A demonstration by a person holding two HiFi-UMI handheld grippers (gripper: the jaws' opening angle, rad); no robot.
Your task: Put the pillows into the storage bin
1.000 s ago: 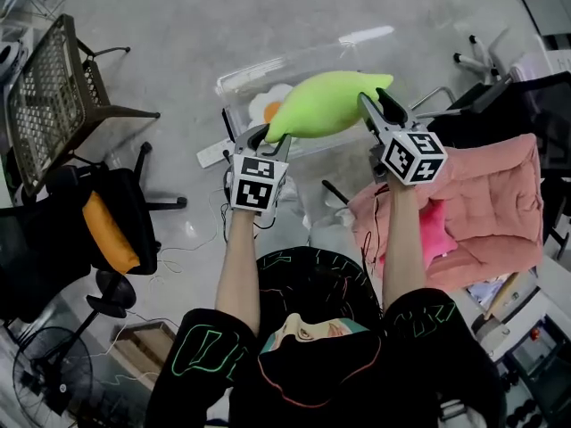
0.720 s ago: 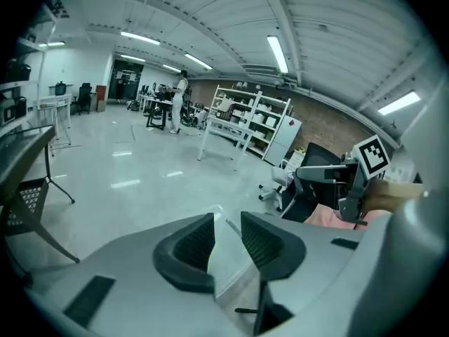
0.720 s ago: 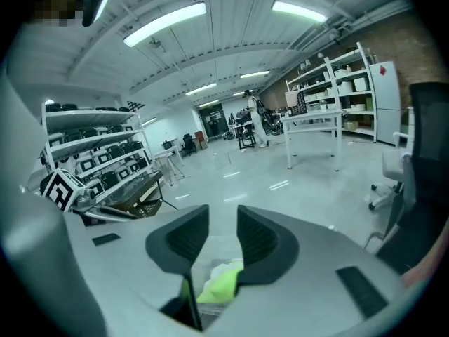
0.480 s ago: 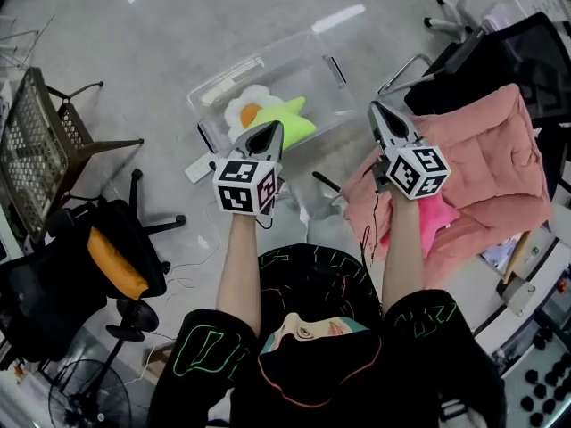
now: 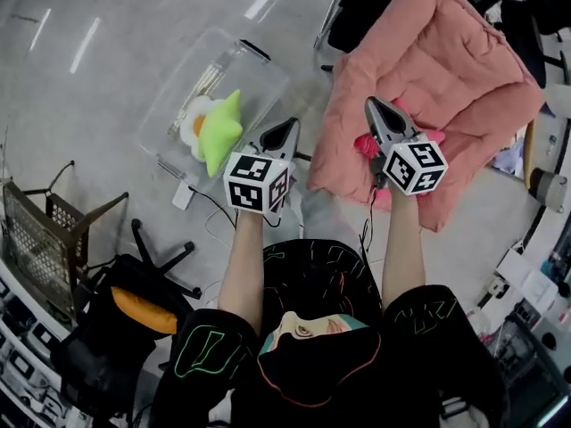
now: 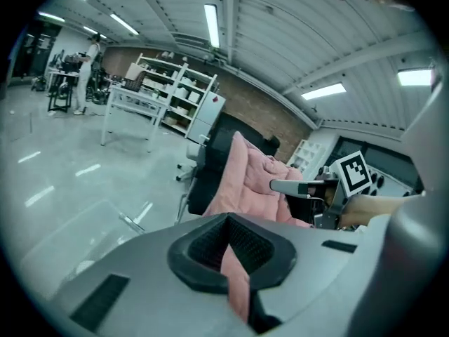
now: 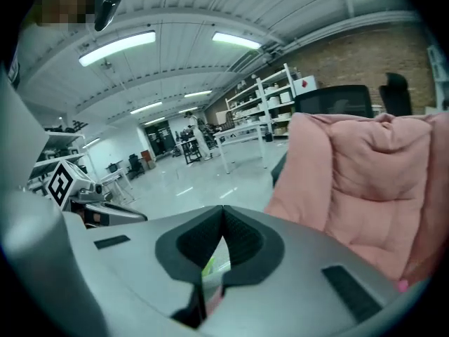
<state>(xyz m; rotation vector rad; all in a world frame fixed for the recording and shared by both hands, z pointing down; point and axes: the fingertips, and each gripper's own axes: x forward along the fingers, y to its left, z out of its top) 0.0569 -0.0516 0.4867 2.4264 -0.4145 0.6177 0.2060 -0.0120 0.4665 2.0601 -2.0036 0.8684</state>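
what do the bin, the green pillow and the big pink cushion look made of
Storage bin: clear, glossy hard plastic by the look; the floor shows through its walls.
Green pillow: matte plush fabric, probably stuffed; rounded, puffy points.
Pink cushion: matte padded fabric, seemingly quilted; seams divide it into puffy panels.

The left gripper [image 6: 228, 222] has its jaws pressed together with nothing between them. Beyond them a pink cushion [image 6: 247, 174] drapes over a black chair [image 6: 209, 161]. The right gripper [image 6: 279, 186], with its marker cube [image 6: 355, 174], shows at the right; white shelving [image 6: 175, 93] stands far behind
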